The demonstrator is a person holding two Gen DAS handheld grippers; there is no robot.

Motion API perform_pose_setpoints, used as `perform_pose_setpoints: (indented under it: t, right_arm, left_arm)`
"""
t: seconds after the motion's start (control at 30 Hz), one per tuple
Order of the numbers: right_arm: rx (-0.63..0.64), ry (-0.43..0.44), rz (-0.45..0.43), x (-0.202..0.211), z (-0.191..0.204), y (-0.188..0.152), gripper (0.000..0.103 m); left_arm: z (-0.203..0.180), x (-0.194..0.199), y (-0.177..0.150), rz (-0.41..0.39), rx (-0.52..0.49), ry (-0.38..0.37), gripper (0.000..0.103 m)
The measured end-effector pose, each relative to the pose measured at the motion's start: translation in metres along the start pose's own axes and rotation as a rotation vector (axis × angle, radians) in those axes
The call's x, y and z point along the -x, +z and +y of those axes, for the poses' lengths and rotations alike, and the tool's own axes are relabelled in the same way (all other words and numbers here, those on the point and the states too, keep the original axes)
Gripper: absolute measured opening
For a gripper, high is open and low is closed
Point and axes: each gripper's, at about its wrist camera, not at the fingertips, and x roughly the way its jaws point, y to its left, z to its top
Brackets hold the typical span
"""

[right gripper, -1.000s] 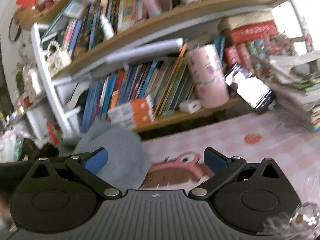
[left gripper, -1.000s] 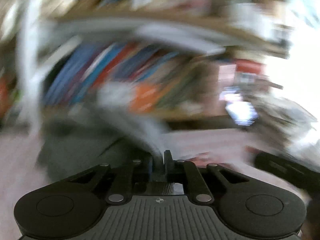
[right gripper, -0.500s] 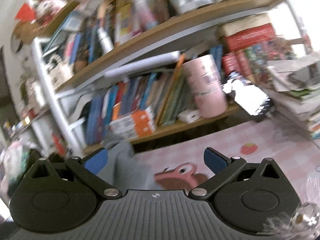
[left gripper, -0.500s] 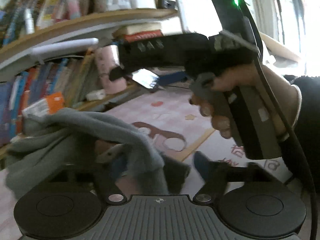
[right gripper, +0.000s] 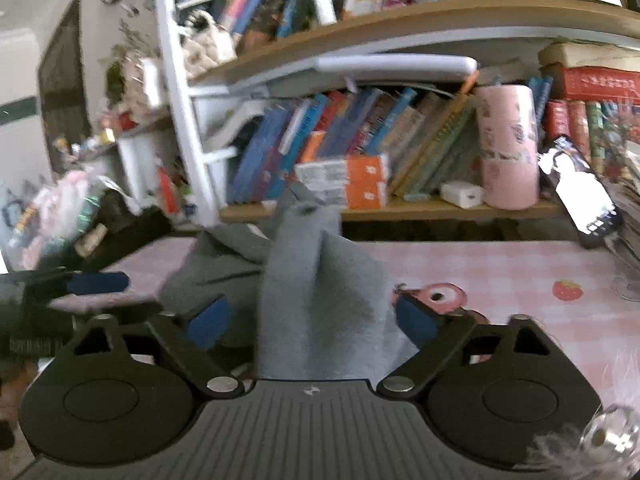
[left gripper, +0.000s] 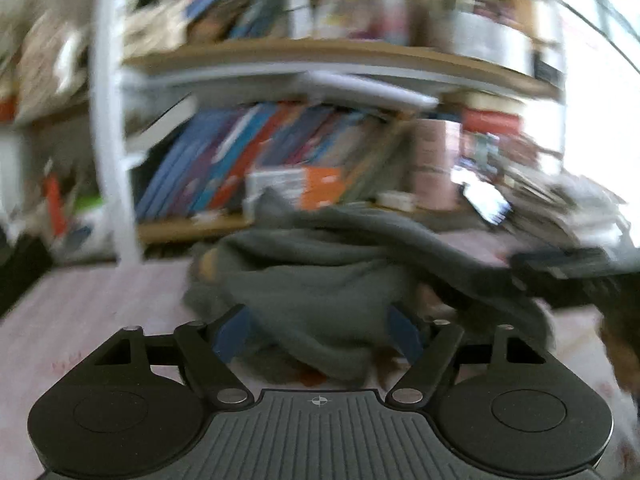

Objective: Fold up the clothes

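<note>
**Currently: grey garment bunched on worktop, both grippers spread around it**

Currently the grey garment (right gripper: 316, 292) lies in a crumpled heap on the pink checked worktop (right gripper: 500, 264), at the centre of both wrist views, in front of the bookshelf (right gripper: 400, 208).

Handling, as a judgement: the cloth looks like soft, thick fleece or knit. It should be light, limp and not fragile. It will sag and fold wherever it is unsupported, and it is not likely to slip from rubber pads. A raised ridge of cloth stands up at the centre of the right wrist view; that ridge, or a hem or corner once one is found, appears the sensible place to pinch. No clear edge or sleeve can be told in the heap.

Left gripper (left gripper: 316, 334): jaws stand wide apart, blue pads (left gripper: 230, 334) either side of a fold at the lower centre of the frame. Cloth lies between them; whether it touches the pads cannot be told, as this view is blurred.

Right gripper (right gripper: 312, 320): jaws likewise wide apart, the ridge of cloth rising between them, nothing clamped.
</note>
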Motion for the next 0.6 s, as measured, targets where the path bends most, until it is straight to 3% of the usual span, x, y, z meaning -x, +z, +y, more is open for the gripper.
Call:
perform_pose_setpoints:
  t: [0.07, 0.13, 0.23, 0.33, 0.37, 0.4, 0.43, 0.5, 0.6]
  right_arm:
    - [-0.022, -0.035, 0.017, -0.003, -0.007, -0.002, 0.074]
    - [-0.050, -0.048, 0.034, -0.006, -0.015, -0.003, 0.047]
    - [-0.074, -0.054, 0.047, -0.009, -0.022, -0.002, 0.022]
    - [-0.098, -0.060, 0.061, -0.011, -0.030, -0.002, 0.017]
    - [-0.106, -0.062, 0.065, -0.012, -0.032, -0.002, 0.016]
    - [-0.114, -0.064, 0.070, -0.013, -0.034, -0.002, 0.015]
    - [-0.122, -0.066, 0.074, -0.013, -0.037, -0.002, 0.014]
    - [-0.133, -0.065, 0.074, -0.013, -0.039, -0.002, 0.014]
    - [-0.141, -0.063, 0.074, -0.014, -0.041, -0.002, 0.012]
  left_arm:
    - [0.016, -0.012, 0.001, 0.050, 0.102, -0.001, 0.046]
    - [0.030, -0.023, 0.000, 0.082, 0.200, -0.004, 0.045]
    - [0.041, -0.035, -0.004, 0.104, 0.297, -0.040, 0.045]
    - [0.039, -0.048, -0.004, 0.132, 0.329, -0.073, 0.045]
    - [0.039, -0.053, -0.004, 0.149, 0.334, -0.086, 0.035]
    - [0.039, -0.058, -0.003, 0.169, 0.342, -0.109, 0.016]
    - [0.040, -0.062, -0.002, 0.180, 0.353, -0.121, 0.009]
    - [0.041, -0.068, 0.002, 0.194, 0.357, -0.128, 0.004]
    - [0.039, -0.052, 0.025, 0.086, 0.222, 0.032, 0.004]
